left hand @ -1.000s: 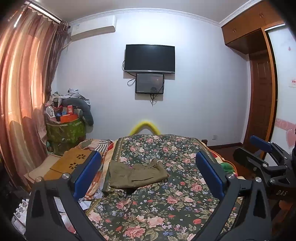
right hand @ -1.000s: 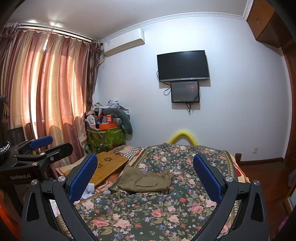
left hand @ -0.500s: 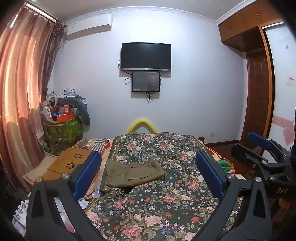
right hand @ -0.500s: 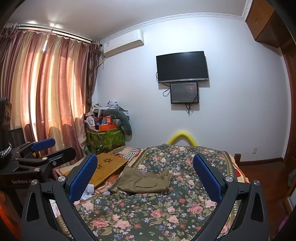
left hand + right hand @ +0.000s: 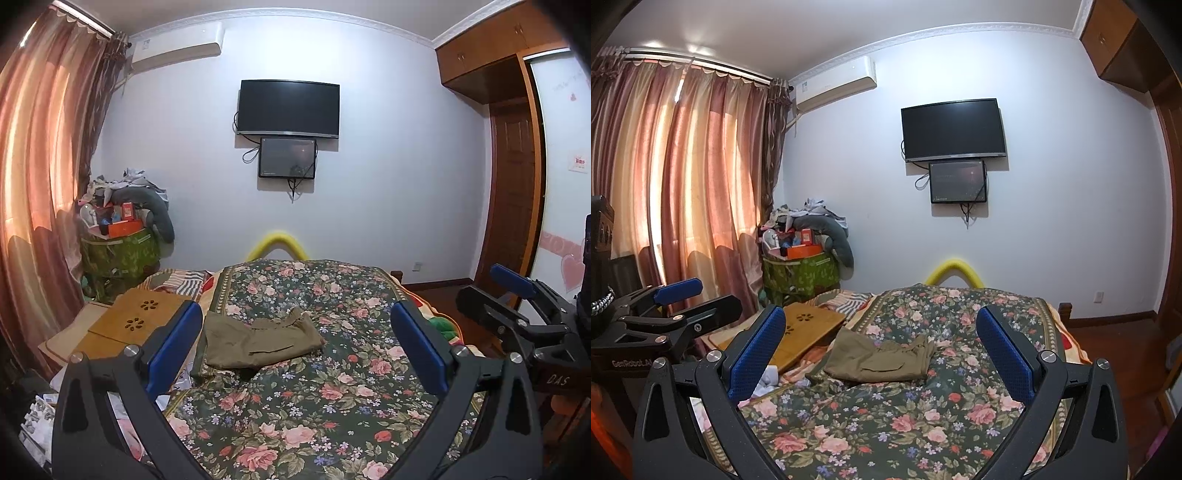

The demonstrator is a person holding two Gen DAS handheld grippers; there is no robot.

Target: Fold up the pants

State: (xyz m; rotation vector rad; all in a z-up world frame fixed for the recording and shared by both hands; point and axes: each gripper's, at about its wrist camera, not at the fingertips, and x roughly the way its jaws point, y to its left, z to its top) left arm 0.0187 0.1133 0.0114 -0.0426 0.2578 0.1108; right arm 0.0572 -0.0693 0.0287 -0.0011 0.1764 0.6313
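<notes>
**A:** so where are the pants? All I can make out is a bed with a dark floral quilt (image 5: 314,417).

**B:** they're on that quilt, toward its left side. Crumpled olive-green cloth pants (image 5: 255,341), bunched up into a rough pile with one edge hanging near the bed's left side. A flat wooden lap tray with flower-shaped cutouts (image 5: 136,321) sits just beside them off the edge.

**A:** is either gripper holding them?

**B:** nope. The left gripper (image 5: 295,350) has its blue-padded fingers (image 5: 173,347) spread wide with nothing between them, up above the near part of the bed and well apart from the pants. Same deal for the right gripper (image 5: 881,350): fingers (image 5: 1004,354) wide open, empty, also hanging short of the pants.

**A:** and the background?

**B:** black wall-mounted TV (image 5: 955,129), pinkish curtains (image 5: 694,177) on the left.
</notes>
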